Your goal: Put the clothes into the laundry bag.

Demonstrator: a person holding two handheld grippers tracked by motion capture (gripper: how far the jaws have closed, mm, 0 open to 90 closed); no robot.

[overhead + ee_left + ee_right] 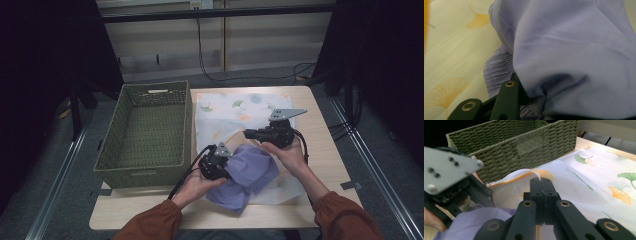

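The left claw [216,167] pinched a fold of the lilac garment [250,175], which lay bunched at the near end of the white ginkgo-print mesh bag [240,112] spread on the bench [325,150]. The right claw [541,182] was pressed together on the bag's zippered edge [509,177], lifting it beside the garment. The green woven basket [145,135] stood just left of the bag.

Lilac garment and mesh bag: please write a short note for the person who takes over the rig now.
Right gripper: shut on the zip edge of the mesh bag, lifting its mouth.
Left gripper: shut on the lilac garment at the bag's mouth.
Green basket: beside the bag, nothing in it.
Done: bag opened.
Left: probably push the garment fully inside, close the zip.
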